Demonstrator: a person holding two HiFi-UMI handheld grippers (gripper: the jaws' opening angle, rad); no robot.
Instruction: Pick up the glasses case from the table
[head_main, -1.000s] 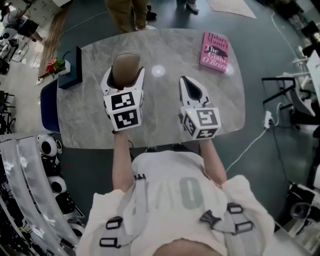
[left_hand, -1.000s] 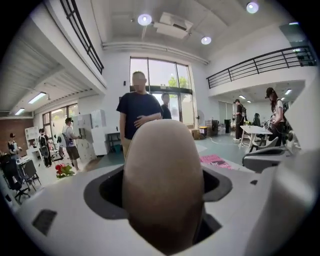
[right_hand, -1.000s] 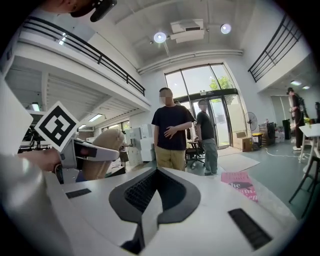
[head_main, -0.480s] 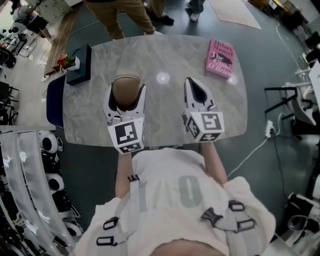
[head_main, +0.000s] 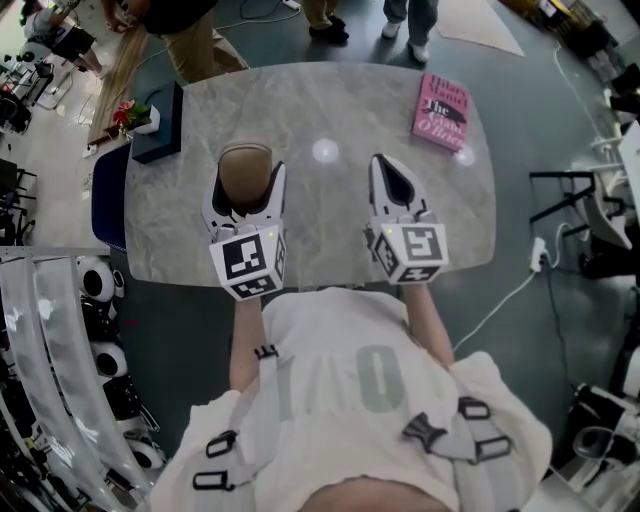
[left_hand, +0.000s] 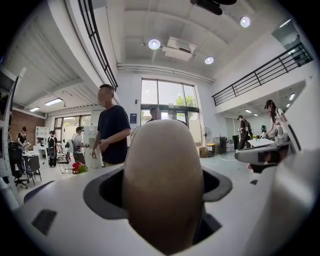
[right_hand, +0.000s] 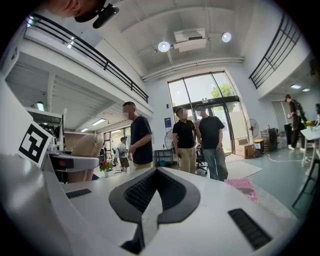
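A tan, rounded glasses case stands upright between the two white fingers of my left gripper, which is shut on it above the grey marble table. In the left gripper view the glasses case fills the gap between the jaws of the left gripper. My right gripper hovers over the table to the right of it, shut and holding nothing. The right gripper shows its dark pads meeting, and the glasses case appears at that view's left.
A pink book lies at the table's far right corner. A dark box with red flowers sits at the far left edge, with a blue chair beside it. Several people stand beyond the far edge.
My left gripper has drawn back toward the table's near edge with the glasses case still in it. The right gripper has barely moved.
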